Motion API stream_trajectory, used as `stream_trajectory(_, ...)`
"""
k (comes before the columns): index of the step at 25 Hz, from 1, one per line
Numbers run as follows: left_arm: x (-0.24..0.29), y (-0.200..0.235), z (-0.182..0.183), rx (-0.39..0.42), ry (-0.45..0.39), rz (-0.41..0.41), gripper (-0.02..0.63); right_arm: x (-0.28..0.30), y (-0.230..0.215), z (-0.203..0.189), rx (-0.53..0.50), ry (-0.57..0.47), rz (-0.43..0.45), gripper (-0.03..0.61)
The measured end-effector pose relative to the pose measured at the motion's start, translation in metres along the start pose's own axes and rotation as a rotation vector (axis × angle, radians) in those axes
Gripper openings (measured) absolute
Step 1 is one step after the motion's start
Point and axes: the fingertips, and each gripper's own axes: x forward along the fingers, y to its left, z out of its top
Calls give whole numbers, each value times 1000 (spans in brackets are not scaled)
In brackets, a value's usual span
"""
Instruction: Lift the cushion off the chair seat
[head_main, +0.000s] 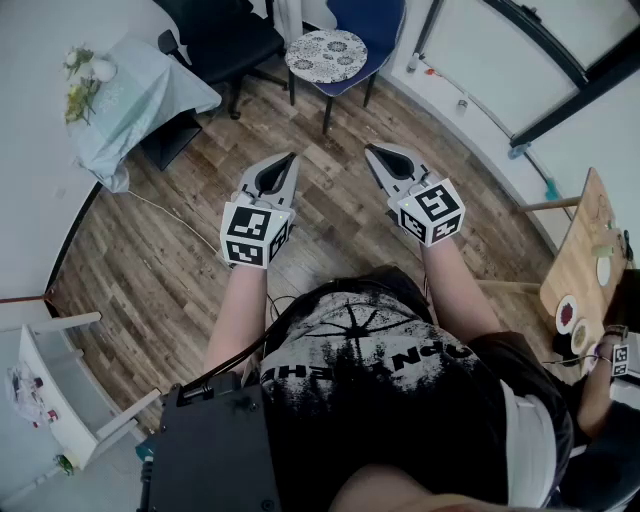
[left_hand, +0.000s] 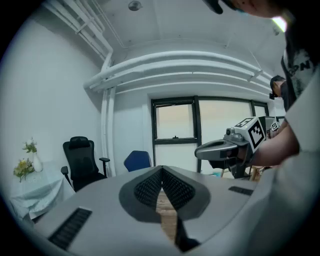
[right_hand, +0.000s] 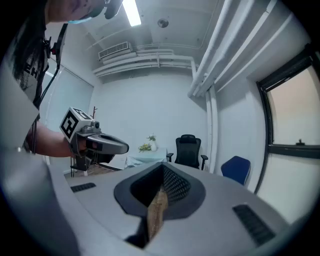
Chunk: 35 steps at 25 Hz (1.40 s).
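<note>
Marker cubes (head_main: 255, 233) on L tongs (head_main: 292, 157), R tongs (head_main: 369, 149)

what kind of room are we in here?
Probably a small office or meeting room: a black office chair, a blue chair with a round cushion, and a cloth-covered table with flowers.

Upside-down white lettering on black T-shirt (head_main: 400, 365); nothing legible

The left forearm (head_main: 240, 305) and right forearm (head_main: 458, 285) reach forward side by side; the left gripper (head_main: 289, 159) and right gripper (head_main: 371, 151) point ahead, tipped slightly down; both have their jaws pressed together, gripping nothing.
</note>
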Motion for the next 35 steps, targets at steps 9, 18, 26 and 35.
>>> stream_trajectory(9,6,-6,-3,-2,1,-24,12,-6,-2,-7,-1,7,-21,17)
stream_trajectory(18,7,-14,-3,2,-11,-56,12,-11,-1,-4,46,-15,-48,17)
stream_trajectory(26,10,-8,-12,-13,-17,-74,12,-8,2,-7,19,3,-74,18)
stream_trajectory(35,35,-8,-11,-14,-7,-108,12,-7,-24,-9,11,24,-102,18)
